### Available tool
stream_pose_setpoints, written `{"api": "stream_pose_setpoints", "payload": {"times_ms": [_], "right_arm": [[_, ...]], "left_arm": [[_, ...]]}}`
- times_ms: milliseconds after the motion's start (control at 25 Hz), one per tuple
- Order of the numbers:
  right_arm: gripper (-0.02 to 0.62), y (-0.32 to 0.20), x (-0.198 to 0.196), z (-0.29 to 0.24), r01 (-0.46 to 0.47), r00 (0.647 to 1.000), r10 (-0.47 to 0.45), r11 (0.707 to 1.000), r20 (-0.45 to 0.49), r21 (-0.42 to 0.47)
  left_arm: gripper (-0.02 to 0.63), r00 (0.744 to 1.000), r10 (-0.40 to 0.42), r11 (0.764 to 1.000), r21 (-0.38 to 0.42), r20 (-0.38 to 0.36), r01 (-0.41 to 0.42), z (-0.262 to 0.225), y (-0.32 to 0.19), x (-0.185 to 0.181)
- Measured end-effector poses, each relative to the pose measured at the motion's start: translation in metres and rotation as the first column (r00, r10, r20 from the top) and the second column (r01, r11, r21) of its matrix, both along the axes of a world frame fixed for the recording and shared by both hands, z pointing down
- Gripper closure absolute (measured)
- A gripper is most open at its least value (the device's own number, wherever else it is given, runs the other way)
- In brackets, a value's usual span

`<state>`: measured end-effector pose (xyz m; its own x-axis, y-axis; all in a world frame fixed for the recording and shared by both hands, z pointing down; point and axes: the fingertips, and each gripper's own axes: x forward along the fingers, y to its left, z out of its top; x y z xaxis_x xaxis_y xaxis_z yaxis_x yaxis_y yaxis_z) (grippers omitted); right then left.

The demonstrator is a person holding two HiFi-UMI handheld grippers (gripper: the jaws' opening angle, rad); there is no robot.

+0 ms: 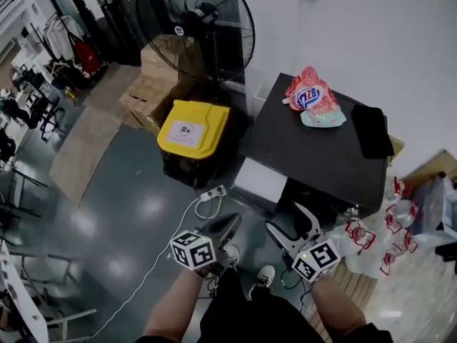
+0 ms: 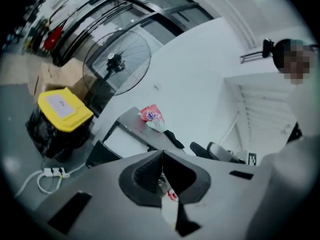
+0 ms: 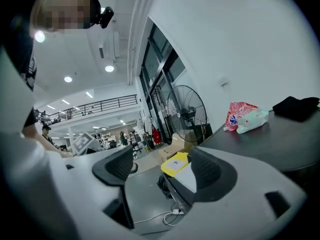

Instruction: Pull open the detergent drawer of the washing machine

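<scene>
The washing machine (image 1: pixel 314 156) stands against the white wall, with a dark top and a white front panel (image 1: pixel 260 181) facing me. I cannot make out its detergent drawer. On the top lie a red detergent bag (image 1: pixel 313 98) and a black cloth (image 1: pixel 371 131). My left gripper (image 1: pixel 233 221) hovers in front of the panel, jaws shut with nothing between them (image 2: pixel 161 171). My right gripper (image 1: pixel 283 217) is beside it near the machine's front corner, open and empty (image 3: pixel 165 169). Neither touches the machine.
A yellow-lidded black bin (image 1: pixel 191 131) stands left of the machine, with cardboard boxes (image 1: pixel 153 84) and a large floor fan (image 1: pixel 203 20) behind it. A white power strip (image 1: pixel 212 192) and its cable lie on the floor. Red-and-white plastic bags (image 1: pixel 378 238) are piled at the right.
</scene>
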<state>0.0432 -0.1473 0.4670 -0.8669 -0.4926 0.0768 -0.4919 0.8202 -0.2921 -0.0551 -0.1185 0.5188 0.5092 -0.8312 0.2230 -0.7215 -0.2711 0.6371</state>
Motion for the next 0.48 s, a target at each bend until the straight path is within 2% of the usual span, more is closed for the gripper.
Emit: {"api": "stream_pose_setpoints", "payload": {"times_ms": [80, 240, 400, 480], "right_arm": [[0.232, 0.006, 0.0, -0.004, 0.002, 1.0, -0.002, 1.0, 0.005, 0.007], [0.261, 0.022, -0.006, -0.016, -0.017, 1.0, 0.016, 0.999, 0.026, 0.03], [0.365, 0.042, -0.019, -0.028, -0.033, 0.999, 0.032, 0.997, 0.02, 0.072], [0.467, 0.052, -0.024, -0.033, -0.07, 0.998, 0.069, 0.994, 0.013, 0.086]], "left_arm": [[0.598, 0.992, 0.006, 0.998, 0.058, 0.125, -0.014, -0.022, 0.015, 0.003], [0.598, 0.94, -0.012, 0.984, 0.169, 0.341, -0.049, -0.059, 0.044, -0.003], [0.598, 0.886, -0.068, 0.963, 0.263, 0.459, -0.062, -0.084, 0.066, -0.016], [0.598, 0.874, -0.073, 0.956, 0.285, 0.48, -0.077, -0.09, 0.076, -0.023]]}}
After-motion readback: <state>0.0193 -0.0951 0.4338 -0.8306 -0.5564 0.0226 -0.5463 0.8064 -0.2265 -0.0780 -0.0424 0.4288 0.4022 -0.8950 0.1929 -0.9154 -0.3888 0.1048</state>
